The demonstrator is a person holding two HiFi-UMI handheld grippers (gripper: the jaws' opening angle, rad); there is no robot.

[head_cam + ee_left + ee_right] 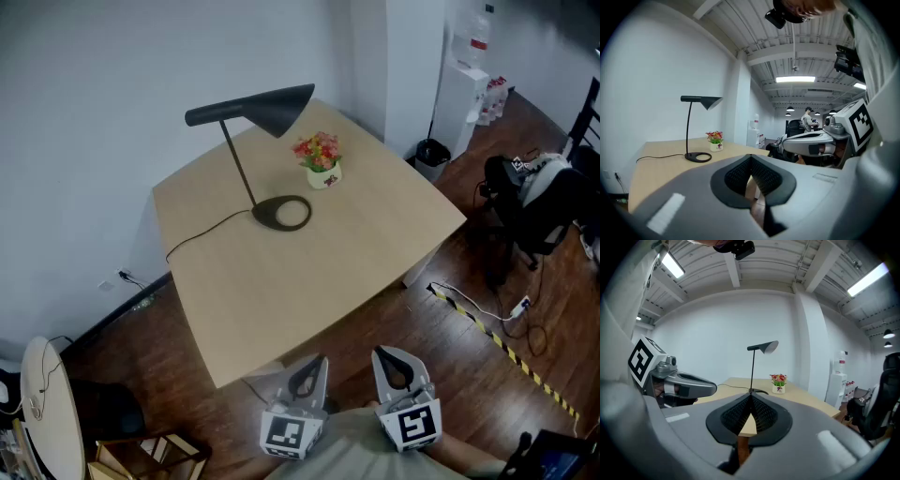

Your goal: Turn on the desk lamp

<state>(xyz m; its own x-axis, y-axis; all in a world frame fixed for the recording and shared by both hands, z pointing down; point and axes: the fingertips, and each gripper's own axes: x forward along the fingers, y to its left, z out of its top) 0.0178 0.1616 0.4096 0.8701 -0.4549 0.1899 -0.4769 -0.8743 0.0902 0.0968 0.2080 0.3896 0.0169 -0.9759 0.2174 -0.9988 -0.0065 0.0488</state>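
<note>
The black desk lamp (251, 109) stands on the light wooden table (356, 253), its cone shade dark and its round base (282, 213) beside a small flower pot (322, 162). Both grippers hang close to my body, short of the table's front edge and far from the lamp. My left gripper (312, 368) is shut and empty, and my right gripper (389, 361) is shut and empty too. From the left gripper (751, 158) the lamp (689, 129) appears far left. Over the right gripper (751, 398) the lamp (753, 367) rises straight ahead.
The lamp's cord (199, 234) runs off the table's left edge to a wall socket. A water dispenser (466, 84) and bin (432, 154) stand at the back right, a black chair (534, 202) at the right. Cables and striped tape (497, 337) lie on the floor.
</note>
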